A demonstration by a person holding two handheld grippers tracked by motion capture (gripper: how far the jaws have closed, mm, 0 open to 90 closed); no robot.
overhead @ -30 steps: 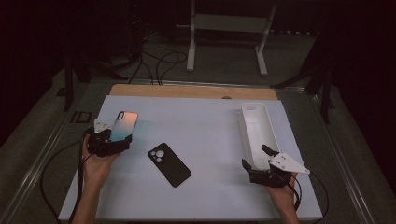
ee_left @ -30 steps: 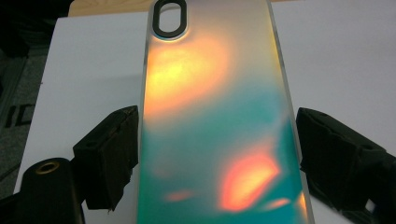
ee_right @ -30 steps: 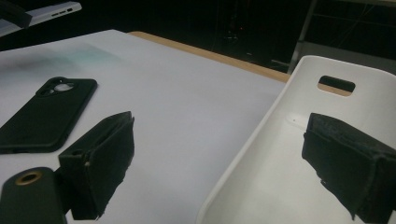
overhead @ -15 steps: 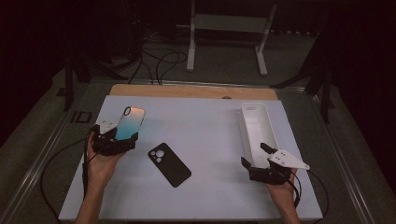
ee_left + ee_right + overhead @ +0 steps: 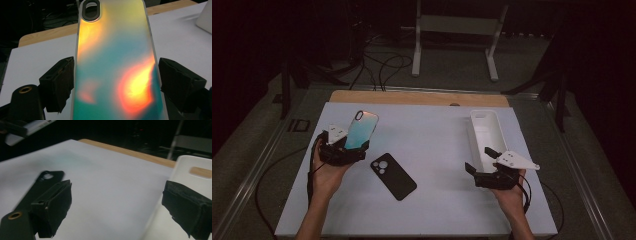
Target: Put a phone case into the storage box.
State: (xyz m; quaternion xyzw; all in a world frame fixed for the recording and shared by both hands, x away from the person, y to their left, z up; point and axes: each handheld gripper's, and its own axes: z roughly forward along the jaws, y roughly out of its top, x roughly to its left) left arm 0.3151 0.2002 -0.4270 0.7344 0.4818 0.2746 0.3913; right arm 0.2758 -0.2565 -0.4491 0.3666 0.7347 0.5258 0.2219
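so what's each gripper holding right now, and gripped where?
The left gripper holds the iridescent phone case by its long side edges, near the lower end, camera cutout up. The right gripper is open and holds nothing.

One phone case (image 5: pixel 361 130) with a rainbow sheen is in view, standing tilted at about 9 o'clock on the desk (image 5: pixel 437 130). One black phone (image 5: pixel 393 176) lies flat near the middle, toward 7 o'clock. One long white tray (image 5: pixel 488 136) sits at about 3 o'clock. That makes three loose things on one white desk, each the sole one of its kind. There are two hand-held grippers: the left hand-held gripper (image 5: pixel 343 150) at 9 o'clock and the right hand-held gripper (image 5: pixel 482 162) at 4 o'clock, each with two black jaws, so four jaws in all. Two hands hold them, one apiece. Beyond the desk, at 12 o'clock, stands one white frame (image 5: pixel 456 30).
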